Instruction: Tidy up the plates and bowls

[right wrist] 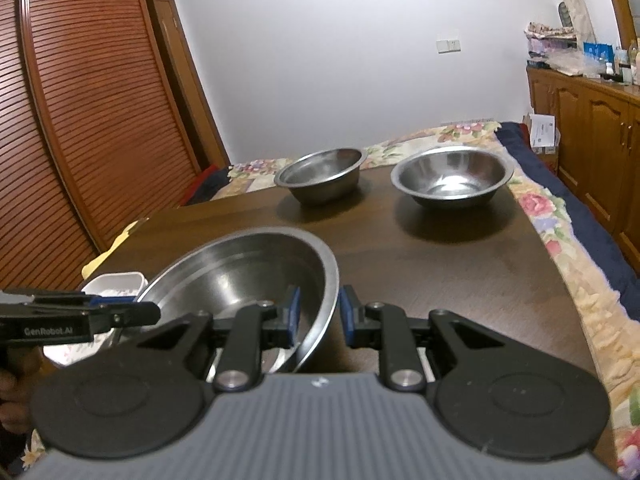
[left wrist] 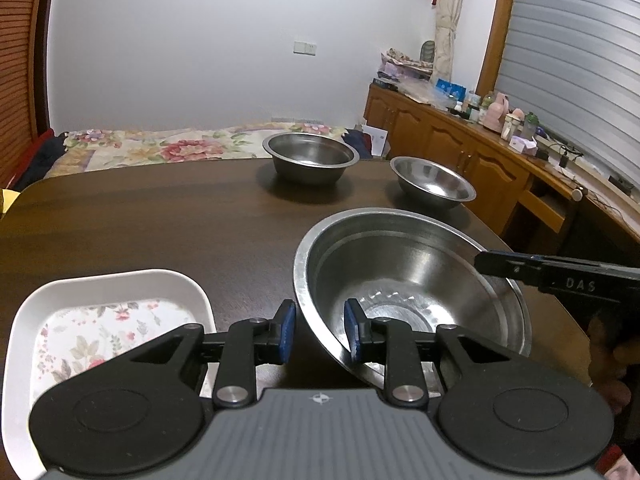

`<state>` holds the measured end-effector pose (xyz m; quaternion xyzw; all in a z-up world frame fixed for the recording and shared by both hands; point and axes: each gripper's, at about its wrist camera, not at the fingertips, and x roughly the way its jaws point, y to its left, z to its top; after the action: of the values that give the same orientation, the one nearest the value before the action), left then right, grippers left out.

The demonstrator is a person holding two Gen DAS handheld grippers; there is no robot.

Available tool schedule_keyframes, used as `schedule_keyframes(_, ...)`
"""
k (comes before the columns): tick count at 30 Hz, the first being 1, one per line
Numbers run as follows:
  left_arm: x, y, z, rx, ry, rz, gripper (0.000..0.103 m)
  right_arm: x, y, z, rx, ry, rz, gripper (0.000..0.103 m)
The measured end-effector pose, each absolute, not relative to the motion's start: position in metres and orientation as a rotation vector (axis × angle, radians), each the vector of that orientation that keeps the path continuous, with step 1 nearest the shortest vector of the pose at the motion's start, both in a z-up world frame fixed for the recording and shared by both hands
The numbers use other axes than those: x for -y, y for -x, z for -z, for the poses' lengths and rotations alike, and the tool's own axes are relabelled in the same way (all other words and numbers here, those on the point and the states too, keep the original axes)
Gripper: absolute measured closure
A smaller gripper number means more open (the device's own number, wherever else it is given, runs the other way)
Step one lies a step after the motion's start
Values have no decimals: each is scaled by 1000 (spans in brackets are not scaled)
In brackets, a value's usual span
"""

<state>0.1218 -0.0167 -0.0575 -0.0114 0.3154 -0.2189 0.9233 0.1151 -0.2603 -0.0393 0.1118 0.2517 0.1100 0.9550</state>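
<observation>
The left gripper [left wrist: 319, 330] and right gripper [right wrist: 319, 316] are each straddling opposite rims of the large steel bowl [left wrist: 408, 280], jaws partly parted and not visibly pinching, likely sharing its width for a lift. Just left of the left gripper, one floral white dish [left wrist: 108, 320] is sitting. Beyond both, two smaller steel bowls [left wrist: 310, 156] [left wrist: 434, 182] are waiting, probably for nesting: three bowls altogether.

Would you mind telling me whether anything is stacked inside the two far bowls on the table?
No, the left far bowl and the right far bowl each show a bare steel inside, standing apart on the table.
</observation>
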Motion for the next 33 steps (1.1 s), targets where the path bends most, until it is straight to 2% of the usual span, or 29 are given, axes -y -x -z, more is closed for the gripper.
schedule_keyframes(4,14,-121,54,-632,21,445,71,264,-111,32,-489,-215,-214,80)
schedule_keyframes(21,7,-144,22,-561,7,429,71,271,-121,-3,-429,-171,-229,80)
schedule_keyframes(26,12,-169,5,-529,-16,441,66,276,-137,-16,-408,-142,-218,80)
schedule_keyframes(28,14,-178,0,-527,-22,445,63,278,-147,-21,-407,-131,-216,78)
schedule_keyframes(30,17,-189,-3,-529,-30,449,62,279,-156,-25,-408,-120,-215,69)
schedule_keyframes(33,23,-208,-5,-538,-41,459,60,278,-174,-29,-421,-82,-220,69)
